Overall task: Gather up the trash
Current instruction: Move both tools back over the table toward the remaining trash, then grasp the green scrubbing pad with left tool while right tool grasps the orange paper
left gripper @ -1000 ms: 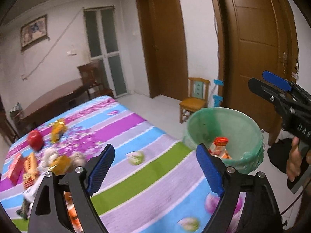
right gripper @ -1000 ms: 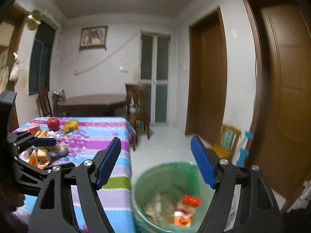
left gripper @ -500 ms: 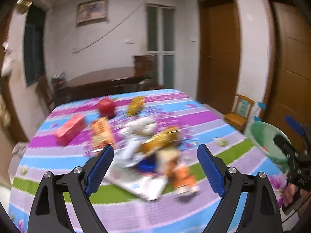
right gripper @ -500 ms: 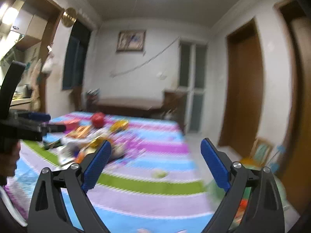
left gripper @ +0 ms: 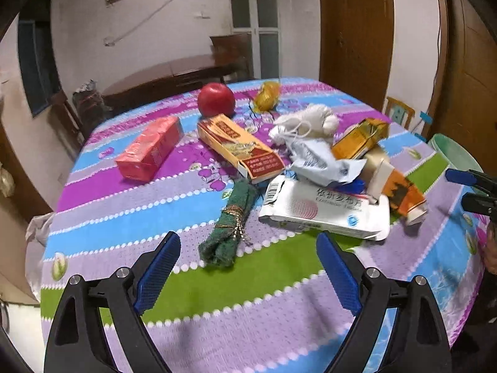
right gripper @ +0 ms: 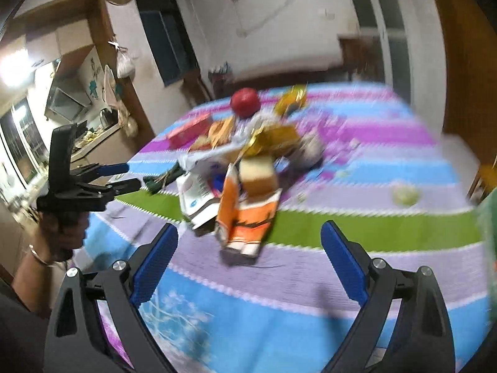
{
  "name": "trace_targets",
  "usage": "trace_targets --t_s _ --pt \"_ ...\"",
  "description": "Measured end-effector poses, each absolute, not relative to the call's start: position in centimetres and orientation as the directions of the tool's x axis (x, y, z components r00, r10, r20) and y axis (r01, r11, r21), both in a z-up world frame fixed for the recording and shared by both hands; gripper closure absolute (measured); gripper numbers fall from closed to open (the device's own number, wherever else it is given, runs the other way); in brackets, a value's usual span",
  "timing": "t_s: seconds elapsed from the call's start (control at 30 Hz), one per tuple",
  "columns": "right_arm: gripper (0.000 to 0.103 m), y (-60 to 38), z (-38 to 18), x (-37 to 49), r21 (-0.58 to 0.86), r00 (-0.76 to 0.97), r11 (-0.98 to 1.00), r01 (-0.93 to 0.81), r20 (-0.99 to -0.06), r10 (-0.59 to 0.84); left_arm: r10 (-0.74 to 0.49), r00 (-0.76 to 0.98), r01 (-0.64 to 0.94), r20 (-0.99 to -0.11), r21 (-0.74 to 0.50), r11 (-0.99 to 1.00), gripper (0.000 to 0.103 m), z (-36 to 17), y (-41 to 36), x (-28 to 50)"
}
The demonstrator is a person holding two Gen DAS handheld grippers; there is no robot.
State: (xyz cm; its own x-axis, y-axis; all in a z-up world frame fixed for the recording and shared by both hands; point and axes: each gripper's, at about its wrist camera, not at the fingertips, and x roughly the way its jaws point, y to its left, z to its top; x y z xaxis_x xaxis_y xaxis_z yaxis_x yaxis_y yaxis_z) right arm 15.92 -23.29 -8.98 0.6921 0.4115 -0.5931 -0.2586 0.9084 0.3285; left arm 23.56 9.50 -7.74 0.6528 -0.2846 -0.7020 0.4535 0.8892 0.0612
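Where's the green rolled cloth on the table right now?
In the left wrist view, the green rolled cloth lies near the table's front, just left of the white box, below the long yellow-red box.

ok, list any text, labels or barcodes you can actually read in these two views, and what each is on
Flat white carton: blue Chinese characters over a smaller Latin line, neither sharp enough to quote; barcode on its end flap, digits unreadable.
Long yellow and red box: print on lid and red end panel, too small.
Crumpled white and blue wrapper: blue lettering, creased, unreadable.
Orange carton: dark print, blurred.
Red box: no legible text.
Nothing quotable.
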Motion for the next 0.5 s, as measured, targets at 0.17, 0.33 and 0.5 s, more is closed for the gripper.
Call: trace_targets --t_s 0.17,0.33,0.5 --pt "0.013 -21.6 -9.9 18.6 0.344 0.640 0.910 -0.231 -0.651 0.408 -0.270 0.631 0.469 -0.728 0.080 0.880 0.014 -9.4 8.6 26.7" --pt "0.021 -20.7 -10.8 19.9 0.350 0.603 0.915 -0.198 -0.693 0.396 -0.222 0.607 0.461 -0.763 0.110 0.881 0.016 -11.2 8.2 29.0" --pt "0.047 -20.4 -11.5 20.4 0.321 0.589 0.930 -0.177 -0.723 0.361 -0.252 0.573 0.480 -0.780 0.071 0.874 0.034 -12.0 8.4 29.9"
